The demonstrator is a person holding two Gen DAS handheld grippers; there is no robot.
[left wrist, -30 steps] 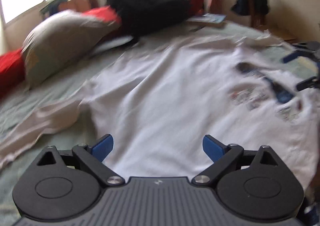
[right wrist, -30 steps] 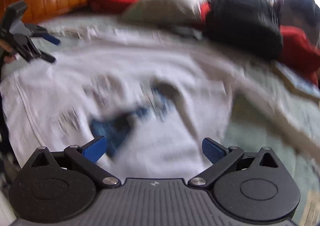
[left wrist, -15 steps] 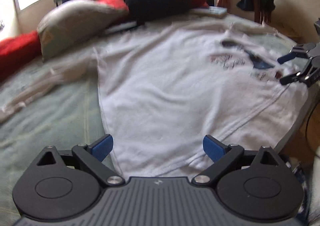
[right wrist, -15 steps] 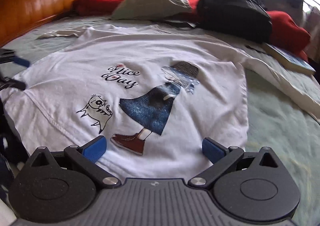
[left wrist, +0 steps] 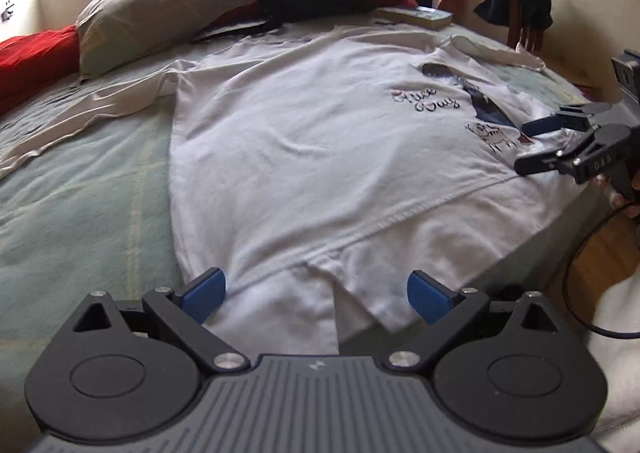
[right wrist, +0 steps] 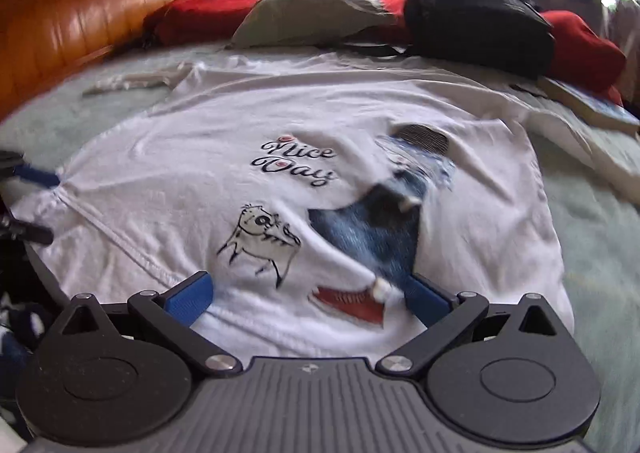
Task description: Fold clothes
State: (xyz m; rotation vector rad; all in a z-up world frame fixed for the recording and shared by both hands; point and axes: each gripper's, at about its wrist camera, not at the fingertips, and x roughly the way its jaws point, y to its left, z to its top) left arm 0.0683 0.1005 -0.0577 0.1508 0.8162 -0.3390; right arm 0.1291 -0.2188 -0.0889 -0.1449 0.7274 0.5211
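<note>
1. We've got the white shirt lying print-up on the green bed, mostly flat. Its hem end hangs a little past the bed's near edge, right by us.

2. What could go wrong: that overhanging hem is loose, so if we pull only one corner, we reckon the shirt slides off toward the floor or bunches along the stitched seam. There's already a little pucker at the hem in front of the left gripper, which would get locked into any fold.

3. The long sleeve trails away across the bed. Fold the body first and it probably drags and twists underneath.

4. Direction: the long axis runs from us toward the headboard, hem nearest, neck end up by the grey pillow and black backpack. The print reads upright from our side.

5. Fingers: the left gripper is spread wide, holding nothing, hovering over the hem. The right gripper is spread wide too, empty, just above the red shoe in the print.

6. A book sits near the far shoulder, and could catch cloth.
</note>
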